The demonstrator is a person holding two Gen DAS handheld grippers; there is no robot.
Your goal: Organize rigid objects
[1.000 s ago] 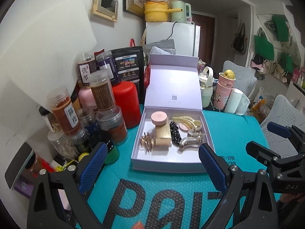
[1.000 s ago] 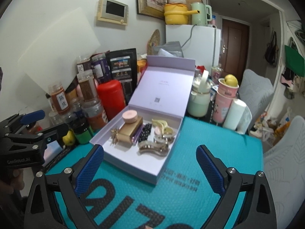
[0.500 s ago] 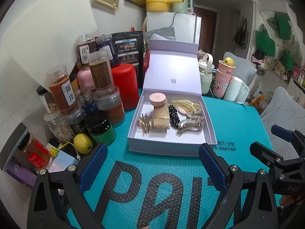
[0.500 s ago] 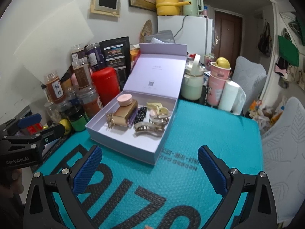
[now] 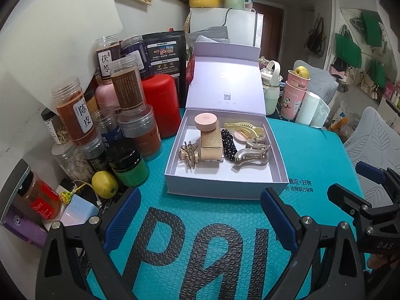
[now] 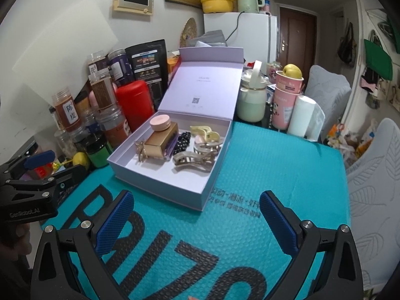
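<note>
1. Lilac gift box (image 5: 220,188) sits open on the teal bubble mailer (image 5: 312,155), hinged lid (image 5: 226,85) standing upright at the far side
2. Inside the box, left to right in the left wrist view: gold claw clip (image 5: 188,153); gold perfume box (image 5: 211,143) with a pink round cap (image 5: 205,122) at its far end; black beaded hair tie (image 5: 228,145); clear claw clip (image 5: 251,155); yellow hair clip (image 5: 243,127) at the far right corner. Near strip of the box floor is bare
3. Left gripper (image 5: 200,216): blue pads spread wide, nothing between them, hovering over the mailer just short of the box front wall
4. Right gripper (image 6: 197,218): jaws likewise released and empty, near the box's right front corner
5. Left of the box: red canister (image 5: 160,105), stacked clear jars (image 5: 75,115), green-lidded jar (image 5: 128,166), lemon (image 5: 104,184)
6. Right of the lid: pale green kettle (image 6: 251,97), pink cups (image 6: 287,100) holding a yellow fruit, white roll (image 6: 301,120)
</note>
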